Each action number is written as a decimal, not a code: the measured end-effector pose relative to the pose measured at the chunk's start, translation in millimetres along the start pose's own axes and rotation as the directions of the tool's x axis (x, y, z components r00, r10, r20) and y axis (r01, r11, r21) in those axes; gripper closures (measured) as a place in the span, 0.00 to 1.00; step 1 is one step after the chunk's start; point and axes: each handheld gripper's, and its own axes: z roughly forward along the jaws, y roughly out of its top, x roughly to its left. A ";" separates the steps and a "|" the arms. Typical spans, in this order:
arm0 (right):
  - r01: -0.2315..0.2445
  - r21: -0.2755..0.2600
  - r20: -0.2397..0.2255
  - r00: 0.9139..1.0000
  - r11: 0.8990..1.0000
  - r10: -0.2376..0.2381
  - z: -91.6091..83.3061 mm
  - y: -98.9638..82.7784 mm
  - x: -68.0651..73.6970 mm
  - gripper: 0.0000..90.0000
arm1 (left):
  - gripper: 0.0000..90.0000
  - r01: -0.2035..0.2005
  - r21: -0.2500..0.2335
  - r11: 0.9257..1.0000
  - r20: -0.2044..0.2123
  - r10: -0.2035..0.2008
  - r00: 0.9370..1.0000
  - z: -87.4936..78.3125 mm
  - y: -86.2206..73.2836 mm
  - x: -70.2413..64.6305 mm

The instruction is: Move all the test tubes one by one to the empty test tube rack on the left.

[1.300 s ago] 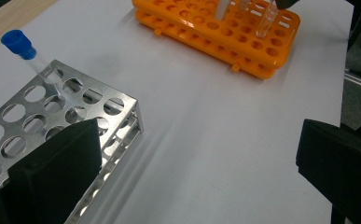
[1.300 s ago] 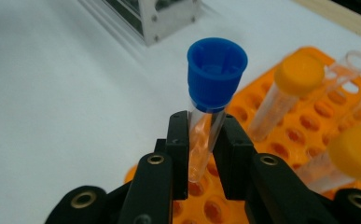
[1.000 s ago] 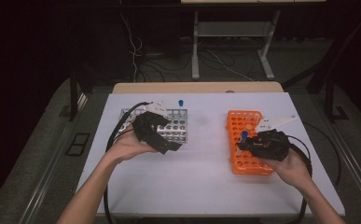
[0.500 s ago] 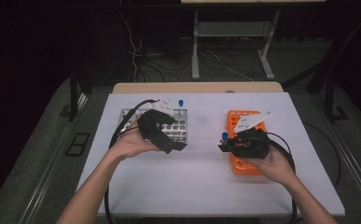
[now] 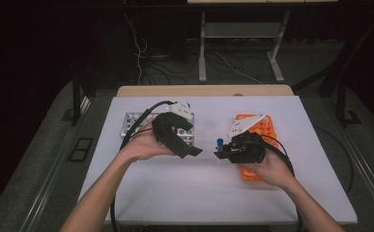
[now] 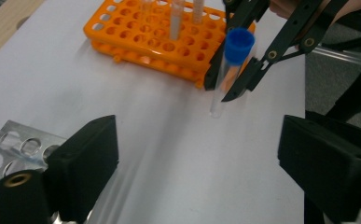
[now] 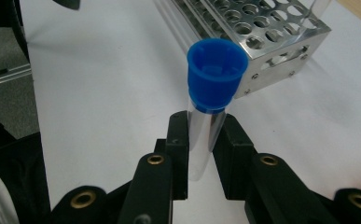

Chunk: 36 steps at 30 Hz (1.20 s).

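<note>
Right gripper view: my right claw [image 7: 200, 154] clamps tube [image 7: 206, 121] upright, blue cap up | left claw [image 6: 197, 163] wide, nothing between, jaws just closing slightly | tube between steel rack [image 5: 141, 123] left and orange rack [image 5: 266, 125] right.

The right gripper [image 7: 201, 154] clamps a clear tube [image 7: 200, 144] with a blue cap [image 7: 214, 74], held upright above the white table [image 7: 99, 84]. A metal rack [image 7: 257, 32] stands beyond it.
</note>
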 end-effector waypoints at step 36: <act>0.046 0.019 -0.081 0.996 0.999 -0.044 36.7 15.9 18.4 0.82 | 0.83 -0.125 0.098 0.987 0.148 0.110 0.983 20.0 11.4 -2.8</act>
